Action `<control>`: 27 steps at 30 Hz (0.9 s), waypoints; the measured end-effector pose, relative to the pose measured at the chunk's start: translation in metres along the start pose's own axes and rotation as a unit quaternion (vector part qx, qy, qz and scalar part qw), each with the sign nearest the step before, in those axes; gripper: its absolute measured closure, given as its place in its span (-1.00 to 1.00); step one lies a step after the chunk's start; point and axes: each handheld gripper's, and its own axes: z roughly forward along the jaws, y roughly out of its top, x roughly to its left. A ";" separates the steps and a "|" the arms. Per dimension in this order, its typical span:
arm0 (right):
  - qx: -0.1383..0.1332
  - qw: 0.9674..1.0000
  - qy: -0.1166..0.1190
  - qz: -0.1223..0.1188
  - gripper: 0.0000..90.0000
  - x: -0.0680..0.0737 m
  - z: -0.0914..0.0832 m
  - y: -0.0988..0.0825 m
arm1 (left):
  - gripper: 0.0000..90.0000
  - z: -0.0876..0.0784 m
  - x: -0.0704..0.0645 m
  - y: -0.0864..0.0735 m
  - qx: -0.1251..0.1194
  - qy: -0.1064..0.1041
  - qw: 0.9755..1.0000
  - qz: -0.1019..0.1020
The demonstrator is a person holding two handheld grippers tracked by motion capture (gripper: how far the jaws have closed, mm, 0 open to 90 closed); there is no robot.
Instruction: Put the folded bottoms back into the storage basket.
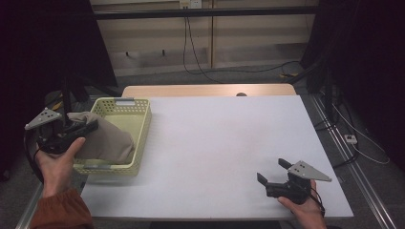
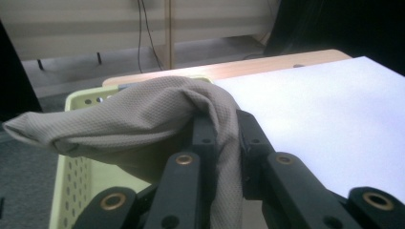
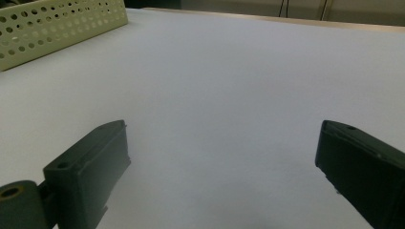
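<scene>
White tabletop before grey floor, beige wall.

table: white top, big and bare, pretty much the landmark for everything else here
wood strip: light wooden edge poking out along the table's far side
dark spot: small round dark thing right on that wood strip, can't tell what it is
cables: black ones hanging down the wall beyond the table's far edge, trailing onto the floor
wall socket: white plate high up behind the table, where those cables start
white plug block: small one on the floor off the table's right side, white cord running from it
dark curtains: on both sides, left one beyond the table's far left corner
</scene>
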 end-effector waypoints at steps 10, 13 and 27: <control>-0.001 1.000 0.001 -0.004 -0.92 0.001 0.000 0.000 | 0.80 0.033 0.015 -0.006 0.035 -0.015 0.999 -0.023; -0.001 1.000 0.002 -0.001 -0.92 0.000 0.000 -0.001 | 0.80 0.044 0.017 -0.003 0.047 -0.012 0.999 -0.022; 0.001 1.000 0.003 0.000 -0.92 -0.001 0.000 -0.001 | 0.79 0.091 0.027 0.004 0.076 -0.035 0.996 -0.008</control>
